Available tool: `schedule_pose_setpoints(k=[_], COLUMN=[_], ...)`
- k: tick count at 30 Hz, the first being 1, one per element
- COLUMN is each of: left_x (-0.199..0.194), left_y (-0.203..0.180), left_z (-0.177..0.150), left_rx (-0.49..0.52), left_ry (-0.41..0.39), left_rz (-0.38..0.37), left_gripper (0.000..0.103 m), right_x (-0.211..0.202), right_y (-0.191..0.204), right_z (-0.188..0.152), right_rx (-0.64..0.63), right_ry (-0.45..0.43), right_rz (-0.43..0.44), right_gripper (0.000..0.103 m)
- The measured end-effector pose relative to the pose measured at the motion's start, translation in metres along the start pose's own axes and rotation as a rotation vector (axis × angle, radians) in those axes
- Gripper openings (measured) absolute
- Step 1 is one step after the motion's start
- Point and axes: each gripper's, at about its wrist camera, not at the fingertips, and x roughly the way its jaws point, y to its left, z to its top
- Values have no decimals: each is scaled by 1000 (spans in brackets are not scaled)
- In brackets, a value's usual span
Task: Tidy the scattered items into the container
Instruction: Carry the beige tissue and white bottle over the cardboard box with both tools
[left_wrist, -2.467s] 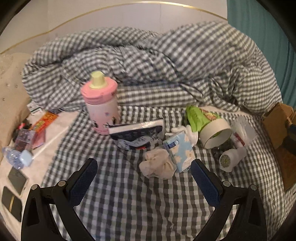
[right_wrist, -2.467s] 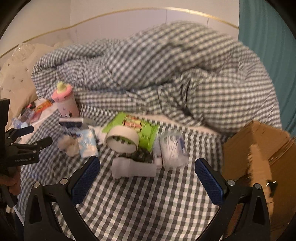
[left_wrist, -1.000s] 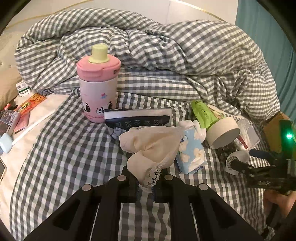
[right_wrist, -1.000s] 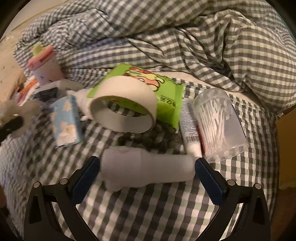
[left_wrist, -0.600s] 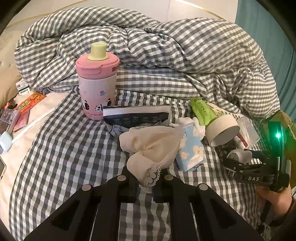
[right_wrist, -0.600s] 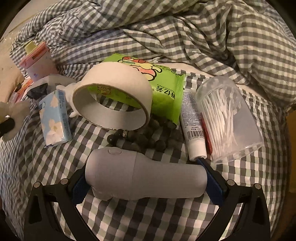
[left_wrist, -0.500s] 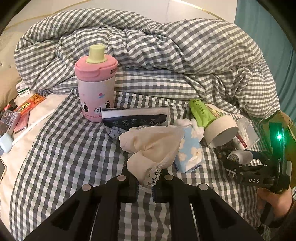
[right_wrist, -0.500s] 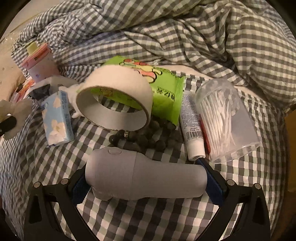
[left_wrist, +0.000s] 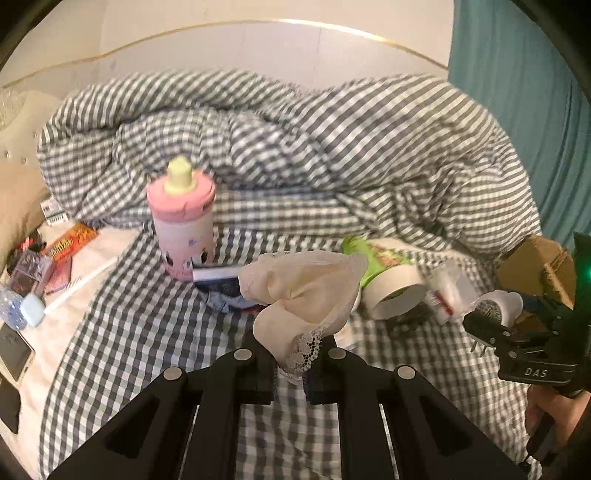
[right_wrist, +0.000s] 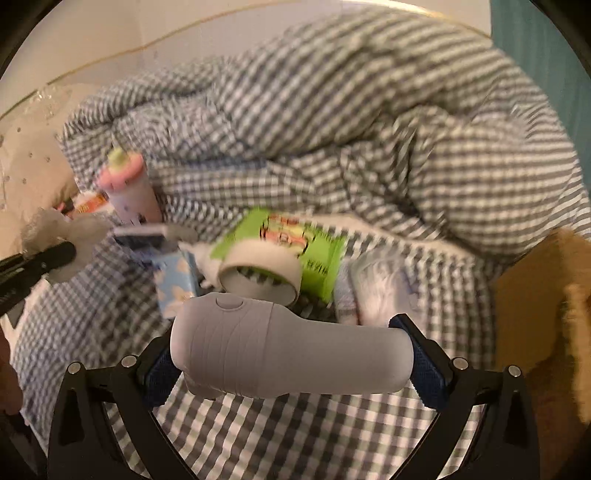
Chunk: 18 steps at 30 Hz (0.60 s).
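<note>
Cloth (left_wrist: 306, 295): cream, lace-edged, pinched in the left gripper (left_wrist: 290, 373), jaws fully closed on it, now hanging clear of the bedspread (left_wrist: 122, 332) where a second ago it trailed low. Grey device (right_wrist: 288, 350): lies crosswise between the right gripper's (right_wrist: 291, 360) pads, clamped end to end; half a second back it sat low over the bed, now it is raised off it. Box (right_wrist: 535, 317) sits to the right of that gripper, near. Ahead of both, not yet picked: tape roll (right_wrist: 258, 273), green packet (right_wrist: 295, 236), tissue pack (right_wrist: 173, 284), pink bottle (left_wrist: 181, 225). Judgement: two items secured, carry to box comes next.
</note>
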Motion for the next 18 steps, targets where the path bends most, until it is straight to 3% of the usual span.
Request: schedule_pose_setpoints(k=[18], left_x=[-127], left_y=[-94], left_z=[13], left_rx=[80], left_ry=[-142], left_rz=[-80], left_gripper=[10], right_x=[-185], right_y=[-41], right_z=[-10], right_rx=[51], right_ry=[-237], right_rz=[-75], right_gripper=[102])
